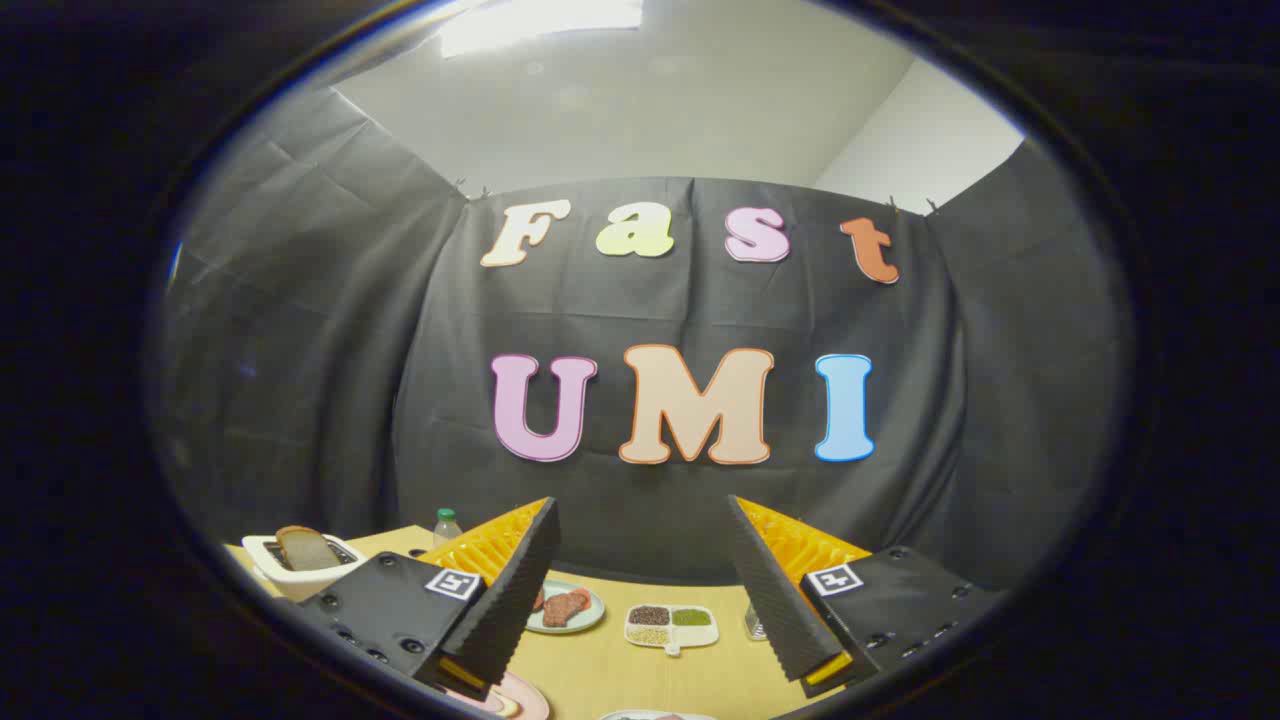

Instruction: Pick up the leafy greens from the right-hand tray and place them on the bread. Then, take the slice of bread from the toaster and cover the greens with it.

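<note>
1. Spread wide apart, the jaws of the gripper (640, 590) are held above the table (610, 675) with nothing between them.
2. Furthest left, beyond the left finger, a white toaster (300, 562) is seen with a slice of bread (305, 547) standing upright in its slot.
3. Just behind the left finger, a small bottle (446, 527) with a green cap is placed.
4. Between the fingers, a plate (568, 607) holding reddish-brown pieces is set beside a divided white tray (671, 628) of seeds and something green.
5. Close below the left finger, part of a pink plate (520, 697) is visible.
6. The leafy greens cannot be made out clearly.
</note>
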{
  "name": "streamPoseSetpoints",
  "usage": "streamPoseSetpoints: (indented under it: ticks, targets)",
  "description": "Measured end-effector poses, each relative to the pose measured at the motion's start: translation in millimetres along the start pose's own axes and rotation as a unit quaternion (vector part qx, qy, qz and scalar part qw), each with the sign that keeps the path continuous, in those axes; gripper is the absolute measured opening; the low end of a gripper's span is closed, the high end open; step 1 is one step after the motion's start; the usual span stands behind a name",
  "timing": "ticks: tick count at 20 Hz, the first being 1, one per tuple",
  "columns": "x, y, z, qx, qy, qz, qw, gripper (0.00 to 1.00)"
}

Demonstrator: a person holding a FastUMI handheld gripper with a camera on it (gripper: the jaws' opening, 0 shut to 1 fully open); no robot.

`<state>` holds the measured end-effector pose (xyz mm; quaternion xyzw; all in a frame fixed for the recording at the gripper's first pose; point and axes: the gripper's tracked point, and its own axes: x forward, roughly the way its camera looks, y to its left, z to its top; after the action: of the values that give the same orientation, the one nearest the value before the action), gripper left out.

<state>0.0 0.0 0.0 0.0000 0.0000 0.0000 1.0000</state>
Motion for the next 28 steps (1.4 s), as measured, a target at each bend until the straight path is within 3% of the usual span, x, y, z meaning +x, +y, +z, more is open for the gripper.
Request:
streamPoseSetpoints:
  ticks: [13, 28]
  targets:
    - [21, -36, 23, -0.002, -0.033, -0.032, 0.999, 1.00]
    - [24, -18, -12, -0.011, 0.015, 0.023, 1.000, 1.00]
